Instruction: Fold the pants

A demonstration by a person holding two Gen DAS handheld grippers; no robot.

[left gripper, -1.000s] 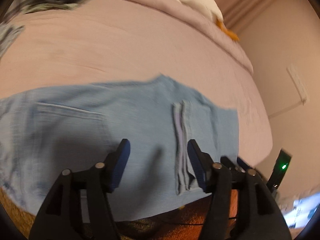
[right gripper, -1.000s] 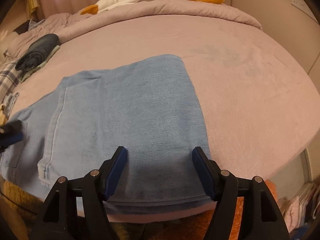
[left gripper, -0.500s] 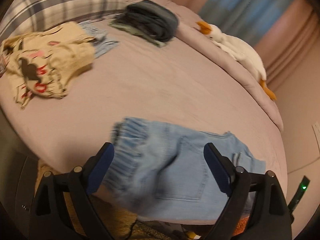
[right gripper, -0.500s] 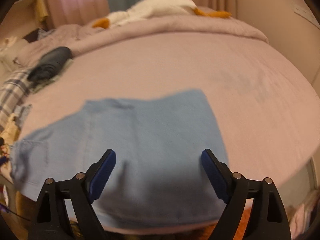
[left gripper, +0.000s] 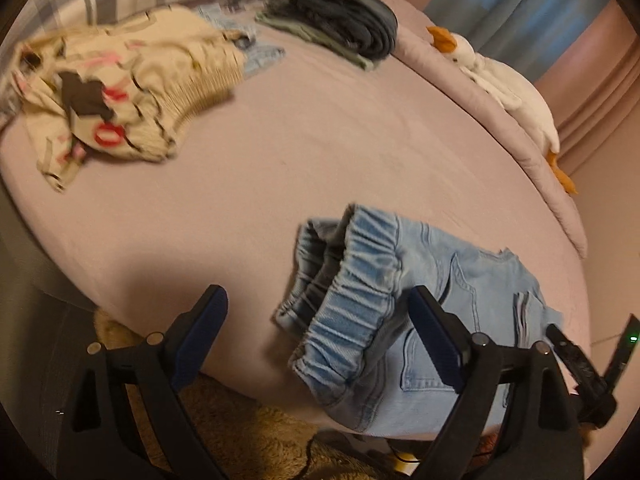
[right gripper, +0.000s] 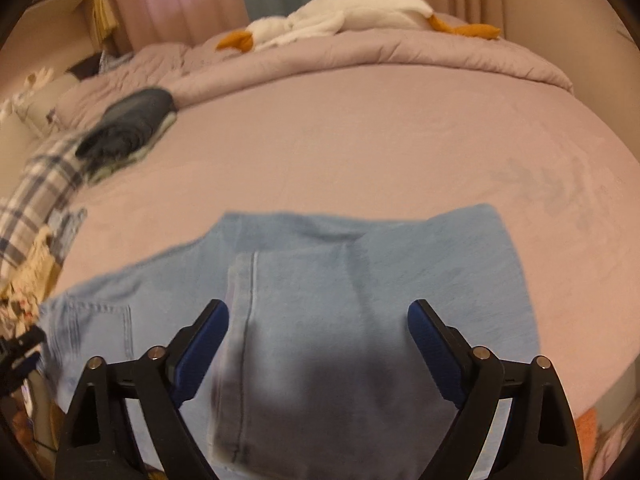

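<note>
Light blue jeans (left gripper: 432, 304) lie folded at the near edge of a bed with a pink sheet (left gripper: 320, 152). The elastic waistband (left gripper: 352, 292) bunches up at their left end. My left gripper (left gripper: 318, 334) is open and empty, hovering above the waistband end. In the right wrist view the jeans (right gripper: 360, 280) lie flat, with a folded leg edge and seam (right gripper: 244, 340) under the gripper. My right gripper (right gripper: 318, 344) is open and empty, just above the jeans' near part.
A crumpled beige printed garment (left gripper: 120, 92) lies at the left. A stack of dark folded clothes (left gripper: 344, 20) sits further back. A plush goose (right gripper: 340, 20) lies on the rolled duvet. A plaid pillow (right gripper: 36, 208) is at the left. A brown rug (left gripper: 240, 432) is below the bed edge.
Both grippers have opened wider and lifted back from the jeans. The left one swung left, so the waistband end and the rest of the bed came into view.
</note>
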